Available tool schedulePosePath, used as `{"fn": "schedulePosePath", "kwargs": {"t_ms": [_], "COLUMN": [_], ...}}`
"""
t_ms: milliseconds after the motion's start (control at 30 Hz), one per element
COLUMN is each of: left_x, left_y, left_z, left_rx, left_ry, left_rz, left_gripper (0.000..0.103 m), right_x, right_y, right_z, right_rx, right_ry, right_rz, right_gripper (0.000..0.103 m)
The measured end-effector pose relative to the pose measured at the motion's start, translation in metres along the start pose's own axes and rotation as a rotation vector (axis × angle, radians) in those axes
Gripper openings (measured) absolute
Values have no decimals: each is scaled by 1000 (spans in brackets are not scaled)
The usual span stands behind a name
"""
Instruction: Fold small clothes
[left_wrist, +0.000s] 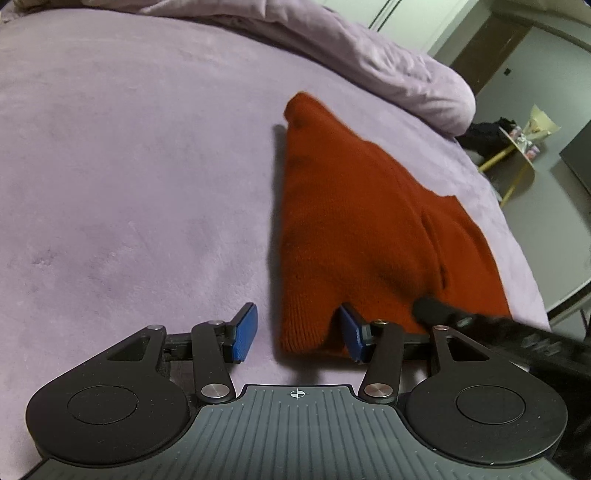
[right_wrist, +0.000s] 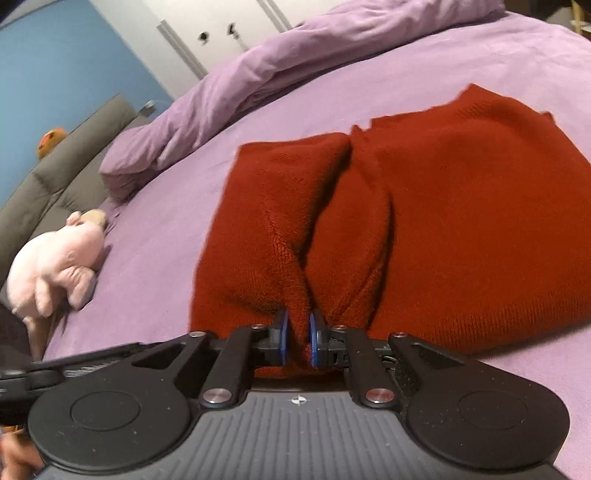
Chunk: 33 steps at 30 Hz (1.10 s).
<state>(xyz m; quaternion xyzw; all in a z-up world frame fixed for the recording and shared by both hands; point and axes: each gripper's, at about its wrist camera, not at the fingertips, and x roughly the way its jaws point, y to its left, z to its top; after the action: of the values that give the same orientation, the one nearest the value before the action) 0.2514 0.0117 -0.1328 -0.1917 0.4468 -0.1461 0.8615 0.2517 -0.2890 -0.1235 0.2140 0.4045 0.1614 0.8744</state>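
A rust-red knitted garment (left_wrist: 354, 221) lies partly folded on the lilac bed sheet (left_wrist: 129, 184). In the left wrist view its near corner sits between the blue pads of my left gripper (left_wrist: 297, 334), which stands open; the left pad is clear of the cloth and the right pad is at its edge. In the right wrist view the same garment (right_wrist: 461, 221) is bunched into a ridge at its near edge. My right gripper (right_wrist: 298, 338) is shut on that ridge, with a fold of red knit pinched between its blue pads.
A rumpled lilac duvet (left_wrist: 369, 55) is heaped along the far side of the bed. A pink plush toy (right_wrist: 55, 266) lies at the bed's left edge by a grey padded headboard (right_wrist: 55, 177). Beyond the right edge stands a yellow-legged side table (left_wrist: 517, 162).
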Motion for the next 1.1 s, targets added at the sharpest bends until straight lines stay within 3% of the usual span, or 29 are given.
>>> {"fn": "schedulePosePath", "kwargs": {"t_ms": [67,133,167,233,333,467,600,667,800,967,1100], "left_x": [0,-1,-2,-7,-9,2,21,28,33,19,-3], "left_y": [3,5,6,7,10,12,0,-6,-10,-6,-14], "left_z": [2,3,3,8,20,38,50,50,46,44,35], "left_rx": [-17,-37,-43,-54,-67,-96,-43,-7,16,-37,8], "left_ry": [6,13,12,-6,-35,-52,-33,-25,-31,-33,-58], "left_rz": [-8,-13,-12,-6,2,41,43,60,84,66,61], "left_gripper": [54,54,54,54,55,57,59,60,67,67,67], "right_x": [-11,-24,-27,-24,0,31,46,54,62,62,40], "right_y": [-5,-15,-23,-40,-66,-76,-54,-40,-21,9,31], "right_z": [11,23,31,43,58,67,74,78,82,79,77], "right_rx": [9,51,92,163,265,354,314,250,131,-82,-239], "right_ry": [-31,-94,-119,-125,-55,-1,-8,-3,-5,-34,-108], "right_rz": [47,38,31,41,41,165,191,154,87,-68,-139], "right_gripper": [25,55,61,66,66,66,66,59,24,18,17]}}
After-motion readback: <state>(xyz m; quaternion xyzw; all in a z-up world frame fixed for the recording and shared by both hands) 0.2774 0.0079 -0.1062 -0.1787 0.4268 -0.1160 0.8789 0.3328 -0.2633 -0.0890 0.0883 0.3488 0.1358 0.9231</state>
